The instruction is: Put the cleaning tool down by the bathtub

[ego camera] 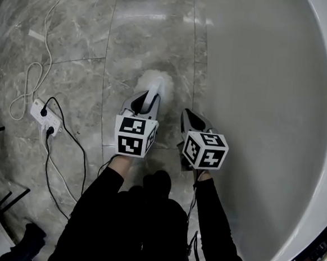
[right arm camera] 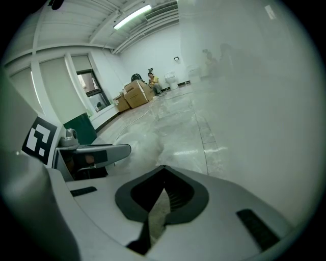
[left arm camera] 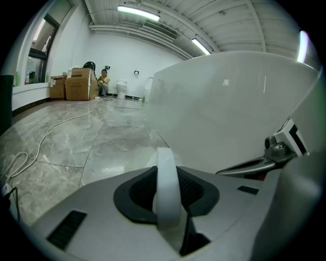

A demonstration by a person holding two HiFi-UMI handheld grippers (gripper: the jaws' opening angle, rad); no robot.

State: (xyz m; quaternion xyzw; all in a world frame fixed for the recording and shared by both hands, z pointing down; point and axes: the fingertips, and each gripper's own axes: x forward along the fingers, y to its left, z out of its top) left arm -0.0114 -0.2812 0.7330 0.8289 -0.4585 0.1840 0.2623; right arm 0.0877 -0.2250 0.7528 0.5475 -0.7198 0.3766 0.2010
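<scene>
Left gripper (left arm camera: 165, 172) clamps white brush handle (left arm camera: 167, 196); right gripper (right arm camera: 162, 172) closed, empty. Only head view shows fluffy brush head (ego camera: 154, 81) centre-frame, near bathtub (ego camera: 255, 106).

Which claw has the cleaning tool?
The left claw: its jaws clamp the white handle of the cleaning tool. The right claw is shut, empty.

Your left claw (ego camera: 146, 97) has the cleaning tool (ego camera: 154, 82) between its jaws, with the tool's head in front of the claw, low by the floor (ego camera: 80, 42) and just left of the bathtub (ego camera: 267, 107) wall. Your right claw (ego camera: 190, 117) is beside the left one, on the bathtub side. The bathtub fills the right side before you. Well apart on your left, a power strip (ego camera: 44, 117) lies on the floor, and cables (ego camera: 84, 171) run from it toward you.
</scene>
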